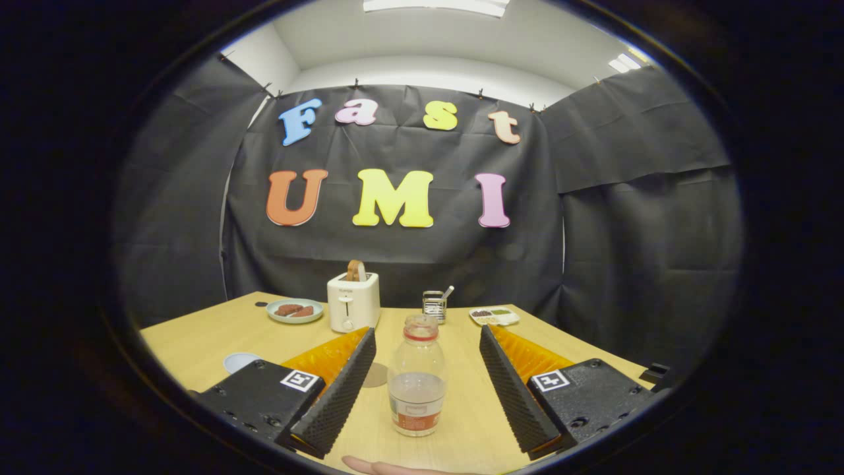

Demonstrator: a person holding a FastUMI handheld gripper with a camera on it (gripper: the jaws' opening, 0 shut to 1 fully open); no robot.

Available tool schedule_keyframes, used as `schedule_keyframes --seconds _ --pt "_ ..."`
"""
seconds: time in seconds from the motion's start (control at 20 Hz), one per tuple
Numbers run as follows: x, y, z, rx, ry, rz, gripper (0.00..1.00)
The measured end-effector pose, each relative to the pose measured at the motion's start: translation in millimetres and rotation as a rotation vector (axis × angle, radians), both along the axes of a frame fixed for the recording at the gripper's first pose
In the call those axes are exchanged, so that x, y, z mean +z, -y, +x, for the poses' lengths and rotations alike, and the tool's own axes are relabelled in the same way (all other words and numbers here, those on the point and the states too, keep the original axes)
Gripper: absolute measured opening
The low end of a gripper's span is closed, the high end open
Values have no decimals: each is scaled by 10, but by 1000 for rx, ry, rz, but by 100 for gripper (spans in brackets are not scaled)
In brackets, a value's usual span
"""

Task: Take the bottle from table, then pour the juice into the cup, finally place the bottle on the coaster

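Gripper view puts the bottle (pixel 417 376) upright on the table (pixel 217 336) at twelve o'clock between my tool's (pixel 422 386) wide-open, empty fingers, so I judge the take step pending: close squarely on it next.

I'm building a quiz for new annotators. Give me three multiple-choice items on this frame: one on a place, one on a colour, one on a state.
1. Where does the bottle stand?
A. between the fingers
B. behind the toaster
C. on the plate

2. What colour is the toaster?
A. red
B. white
C. black

3. How is the gripper?
A. shut on the bottle
B. open, touching nothing
C. shut on the toaster

Key: 1 A, it stands upright on the table between both fingers; 2 B, its body is white; 3 B, gaps show on each side of the bottle.
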State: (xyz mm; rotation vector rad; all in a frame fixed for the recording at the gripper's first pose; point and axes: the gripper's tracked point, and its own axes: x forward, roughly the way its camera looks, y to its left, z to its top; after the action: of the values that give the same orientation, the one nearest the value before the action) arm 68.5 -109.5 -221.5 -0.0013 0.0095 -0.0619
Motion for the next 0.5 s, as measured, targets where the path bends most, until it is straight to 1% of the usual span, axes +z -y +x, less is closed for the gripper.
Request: schedule_keyframes --seconds 0.5 --pt "-633 -31 304 31 -39 -14 100"
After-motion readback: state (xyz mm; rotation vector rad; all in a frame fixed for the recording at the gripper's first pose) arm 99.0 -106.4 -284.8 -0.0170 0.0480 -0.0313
